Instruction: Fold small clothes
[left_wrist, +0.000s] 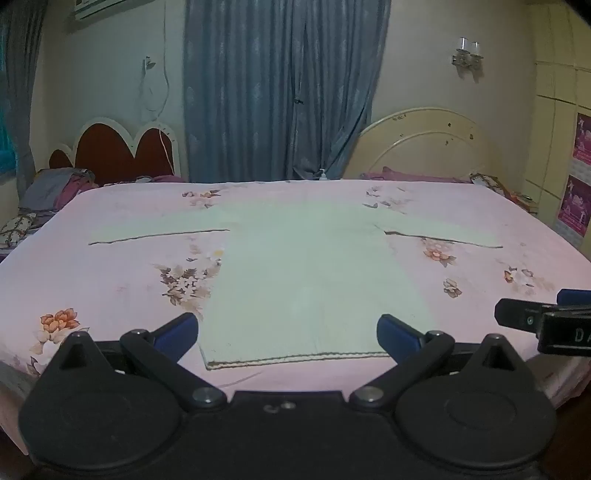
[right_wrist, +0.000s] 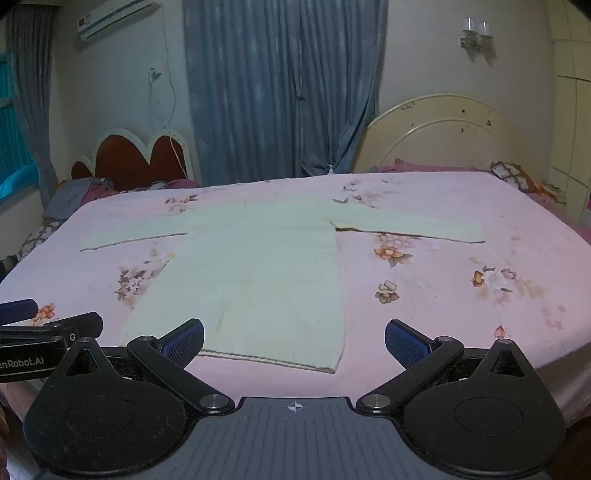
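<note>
A pale cream long-sleeved sweater (left_wrist: 306, 266) lies flat on the pink floral bedsheet (left_wrist: 110, 280), sleeves spread out to both sides and hem toward me. In the left wrist view my left gripper (left_wrist: 288, 332) hovers open just short of the hem, nothing between its blue pads. The right wrist view shows the same sweater (right_wrist: 251, 266) left of centre. There my right gripper (right_wrist: 293, 341) stands open near the hem's right corner, holding nothing. Each gripper shows at the edge of the other's view: the right gripper (left_wrist: 546, 321), the left gripper (right_wrist: 48, 325).
The bed's near edge (left_wrist: 280, 384) runs just below the hem. Pillows and bundled clothes (left_wrist: 59, 188) lie at the far left, a patterned pillow (right_wrist: 513, 175) at the far right. Two headboards and a blue curtain (left_wrist: 277, 88) stand behind the bed.
</note>
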